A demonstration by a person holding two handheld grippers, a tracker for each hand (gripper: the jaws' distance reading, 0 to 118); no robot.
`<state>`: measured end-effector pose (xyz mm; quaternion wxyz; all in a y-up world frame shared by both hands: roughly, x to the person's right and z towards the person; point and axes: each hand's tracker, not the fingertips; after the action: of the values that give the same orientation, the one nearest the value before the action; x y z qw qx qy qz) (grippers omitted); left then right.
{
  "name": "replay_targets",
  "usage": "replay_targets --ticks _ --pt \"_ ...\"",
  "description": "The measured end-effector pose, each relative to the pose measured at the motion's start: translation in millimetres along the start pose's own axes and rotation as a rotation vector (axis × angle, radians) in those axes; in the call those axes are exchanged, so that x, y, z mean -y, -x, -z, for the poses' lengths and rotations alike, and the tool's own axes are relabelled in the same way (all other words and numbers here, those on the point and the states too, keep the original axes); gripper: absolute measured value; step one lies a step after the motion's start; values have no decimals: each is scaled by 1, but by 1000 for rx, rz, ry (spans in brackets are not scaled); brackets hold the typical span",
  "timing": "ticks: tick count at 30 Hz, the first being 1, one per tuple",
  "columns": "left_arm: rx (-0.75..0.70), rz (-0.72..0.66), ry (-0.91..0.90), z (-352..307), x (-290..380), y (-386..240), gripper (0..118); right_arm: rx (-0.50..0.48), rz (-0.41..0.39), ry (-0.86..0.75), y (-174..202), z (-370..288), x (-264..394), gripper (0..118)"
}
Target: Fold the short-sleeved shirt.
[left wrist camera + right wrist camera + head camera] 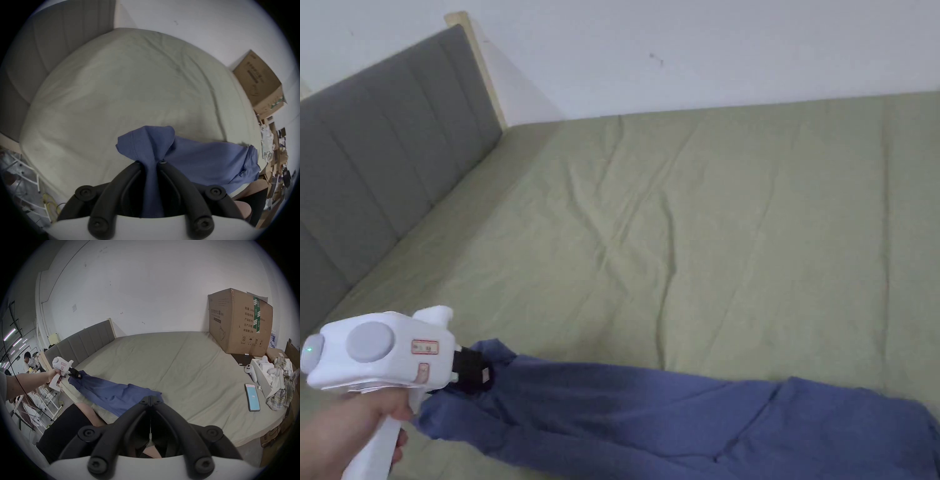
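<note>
A blue short-sleeved shirt (650,406) lies stretched in a long bunched strip along the near edge of the green bed (706,219). My left gripper (475,374), white with black jaws, is shut on the shirt's left end and lifts it slightly. In the left gripper view the cloth (203,160) runs up between the closed jaws of that gripper (150,161). In the right gripper view the left gripper (78,375) holds the far end of the shirt (113,392). My right gripper (150,398) is shut, its tips overlapping the shirt's near end, with no cloth showing between the jaws.
A grey padded headboard (381,169) runs along the bed's left side. At the bed's right end stand a large cardboard box (240,324), a phone (252,397), a white controller (250,369) and a plaid cloth (280,394). Another person (26,360) stands far left.
</note>
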<state>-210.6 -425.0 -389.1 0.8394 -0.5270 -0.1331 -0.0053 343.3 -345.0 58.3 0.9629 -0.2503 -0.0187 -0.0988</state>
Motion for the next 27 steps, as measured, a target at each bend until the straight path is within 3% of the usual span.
replay_targets --ticks 4,10,14,18,19,22,23,26,27 --pt "97 30 37 -40 1 -41 8 -20 9 -15 -1 -3 1 0" --pt "233 125 89 -71 2 -158 8 -62 5 -41 5 -7 3 0" --pt "247 178 106 -41 8 -230 8 -78 12 -58 5 -16 4 0" --pt "241 141 169 25 9 -263 9 -54 19 -55 -1 -32 7 0" --pt "237 139 190 35 13 -270 13 -39 13 -52 -2 -36 9 0" --pt "324 89 226 51 25 -281 80 -18 24 -36 -9 -45 12 0" --pt "380 71 199 46 27 -281 91 -9 30 -35 -12 -47 14 0" --pt "482 57 149 16 26 -267 90 9 49 -38 -17 -53 17 0" --pt "446 68 112 3 24 -259 90 10 64 -40 -18 -55 17 0"
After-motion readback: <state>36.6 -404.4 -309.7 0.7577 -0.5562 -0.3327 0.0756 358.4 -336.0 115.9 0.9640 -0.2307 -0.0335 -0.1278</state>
